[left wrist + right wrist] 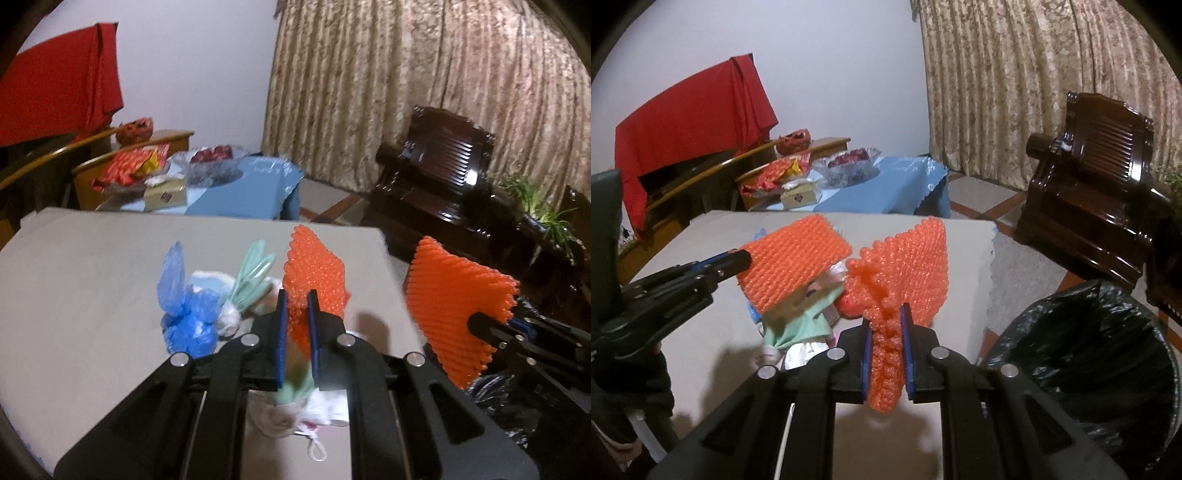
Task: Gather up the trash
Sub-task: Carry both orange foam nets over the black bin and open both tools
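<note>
both grippers are pinched shut on orange foam nets: the left gripper (297,314) clamps one net (314,273) low in the middle of its view, and the right gripper (886,332) squeezes another net (905,266) bunched between its blue pads (908,354). each net stands up above its jaws, lifted clear of the grey table (92,277). more trash lies on that table at centre left of the left view, a knotted blue bag (188,321) touching a green one (251,280). the black-lined bin (1089,350) gapes at lower right of the right view, beside the table. these nets look feather-light, springy and soft, so a pinch at an edge holds them, though they may cling to the pads on release.
</note>
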`<state>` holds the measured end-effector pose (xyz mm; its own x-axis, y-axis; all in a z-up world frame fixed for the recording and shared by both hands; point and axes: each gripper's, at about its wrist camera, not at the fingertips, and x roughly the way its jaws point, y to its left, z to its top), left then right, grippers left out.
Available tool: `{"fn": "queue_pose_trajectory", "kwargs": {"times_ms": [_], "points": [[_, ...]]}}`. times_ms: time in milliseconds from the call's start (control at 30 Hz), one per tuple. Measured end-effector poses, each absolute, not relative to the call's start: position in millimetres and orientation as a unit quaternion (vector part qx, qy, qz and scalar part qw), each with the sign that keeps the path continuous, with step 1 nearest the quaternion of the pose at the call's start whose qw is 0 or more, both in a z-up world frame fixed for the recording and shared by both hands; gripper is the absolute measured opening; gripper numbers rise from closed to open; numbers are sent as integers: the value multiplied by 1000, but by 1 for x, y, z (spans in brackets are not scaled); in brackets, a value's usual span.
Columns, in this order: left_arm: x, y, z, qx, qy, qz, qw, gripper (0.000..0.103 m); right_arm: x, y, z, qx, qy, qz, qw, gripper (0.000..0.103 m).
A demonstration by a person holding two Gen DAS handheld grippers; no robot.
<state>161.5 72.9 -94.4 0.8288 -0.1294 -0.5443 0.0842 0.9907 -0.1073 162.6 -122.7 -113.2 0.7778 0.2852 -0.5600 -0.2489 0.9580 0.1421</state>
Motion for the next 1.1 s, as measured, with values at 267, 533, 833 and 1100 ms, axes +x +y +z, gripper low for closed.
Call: {"fn": "queue_pose_trajectory", "kwargs": {"times_ms": [267,533,833,1100], "points": [[146,19,-76,-20,279,-114,953,9,130,-171,-95,42,287,98,952,14],[137,-45,-86,-5,292,-177,940,10,104,-237,-103,56,302,23,951,14],[140,-113,-107,14,306,-247,919,11,91,-292,-126,66,326,-48,942,14],[148,-144,-130,18,326,-292,899,42,85,-311,-139,69,333,-88,936,41]]}}
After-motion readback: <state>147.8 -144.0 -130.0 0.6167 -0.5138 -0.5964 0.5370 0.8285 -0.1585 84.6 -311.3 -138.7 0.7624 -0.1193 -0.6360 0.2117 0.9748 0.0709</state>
